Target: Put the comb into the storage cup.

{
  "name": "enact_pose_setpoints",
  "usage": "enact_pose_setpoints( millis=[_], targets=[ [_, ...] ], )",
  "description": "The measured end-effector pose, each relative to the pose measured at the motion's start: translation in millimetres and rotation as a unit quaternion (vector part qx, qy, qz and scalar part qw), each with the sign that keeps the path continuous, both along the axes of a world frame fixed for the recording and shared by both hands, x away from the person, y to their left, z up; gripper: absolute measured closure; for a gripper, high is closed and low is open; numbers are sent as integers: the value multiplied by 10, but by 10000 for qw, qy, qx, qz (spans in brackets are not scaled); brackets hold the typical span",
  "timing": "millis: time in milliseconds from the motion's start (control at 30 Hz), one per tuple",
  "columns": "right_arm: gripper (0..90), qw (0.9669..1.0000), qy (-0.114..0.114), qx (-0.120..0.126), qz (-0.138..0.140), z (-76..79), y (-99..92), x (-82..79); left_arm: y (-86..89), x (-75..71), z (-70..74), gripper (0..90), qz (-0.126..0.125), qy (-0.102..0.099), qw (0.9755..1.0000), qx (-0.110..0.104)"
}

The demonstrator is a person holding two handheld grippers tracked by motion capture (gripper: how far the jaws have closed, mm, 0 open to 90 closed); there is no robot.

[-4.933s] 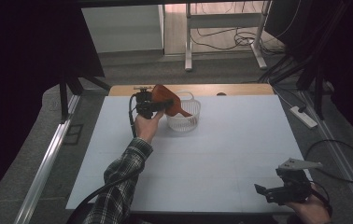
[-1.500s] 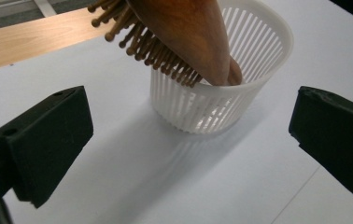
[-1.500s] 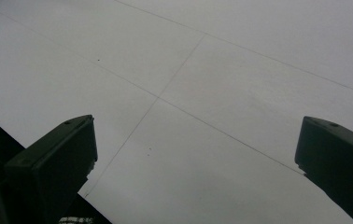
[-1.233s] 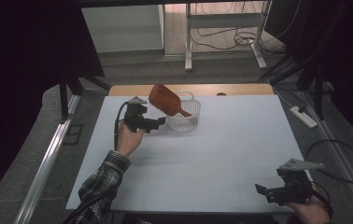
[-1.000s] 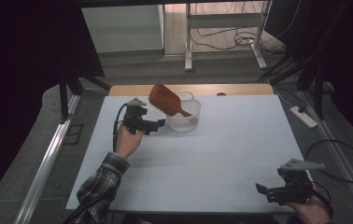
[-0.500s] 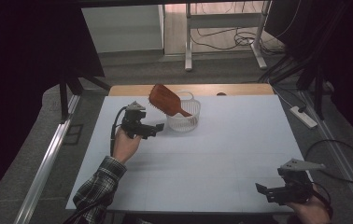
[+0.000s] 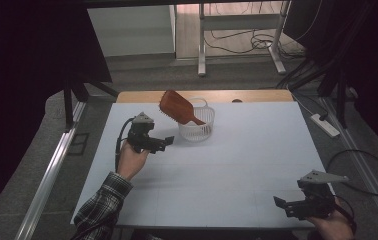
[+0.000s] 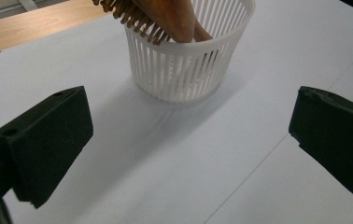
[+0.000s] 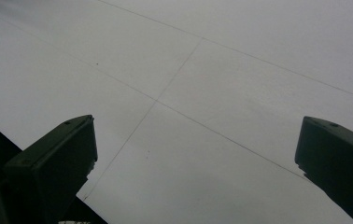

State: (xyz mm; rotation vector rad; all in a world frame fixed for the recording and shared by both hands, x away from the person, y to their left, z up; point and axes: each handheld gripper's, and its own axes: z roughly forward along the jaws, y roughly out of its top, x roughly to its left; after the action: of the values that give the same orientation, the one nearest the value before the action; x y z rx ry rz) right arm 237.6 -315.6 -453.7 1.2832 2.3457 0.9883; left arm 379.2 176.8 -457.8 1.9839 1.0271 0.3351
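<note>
A brown wooden hairbrush [image 7: 178,106] leans in a white slatted basket [image 7: 197,125] at the table's far middle, its head sticking out over the rim to the left. In the left gripper view the hairbrush [image 8: 165,21] and the basket [image 8: 188,60] sit just ahead of my jaws. My left gripper [image 7: 166,142] is open and holds nothing, a short way left of the basket. At the near right corner my right gripper [image 7: 282,204] stands open over bare table; in the right gripper view its jaws are wide apart [image 9: 193,158].
The white table top [image 7: 237,165] carries faint seam lines. A wooden strip [image 7: 137,96] runs along its far edge. Desk legs and cables stand on the floor beyond, and a white power strip [image 7: 324,125] lies on the floor to the right.
The left gripper let go of the hairbrush, leaving it in the basket, and has drawn back toward the left and nearer to me. The right gripper has stayed put.
</note>
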Motion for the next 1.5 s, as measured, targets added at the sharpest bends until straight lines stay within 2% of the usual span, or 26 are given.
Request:
enact_pose_setpoints(
  millis=[367, 833, 1500],
  targets=[
    [0, 10000, -12, 6, -12, 1, 0, -2, 26, -154, -28, 0, -32, -37, 9999, 159],
    [0, 10000, -48, 28, -27, 5, -7, -7, 140, -383, -49, 0, 78, -88, 9995, 289],
    [0, 10000, -31, 26, -29, 3, -5, -4, 307, -686, -70, 0, 205, -49, 9997, 154]
  ],
)
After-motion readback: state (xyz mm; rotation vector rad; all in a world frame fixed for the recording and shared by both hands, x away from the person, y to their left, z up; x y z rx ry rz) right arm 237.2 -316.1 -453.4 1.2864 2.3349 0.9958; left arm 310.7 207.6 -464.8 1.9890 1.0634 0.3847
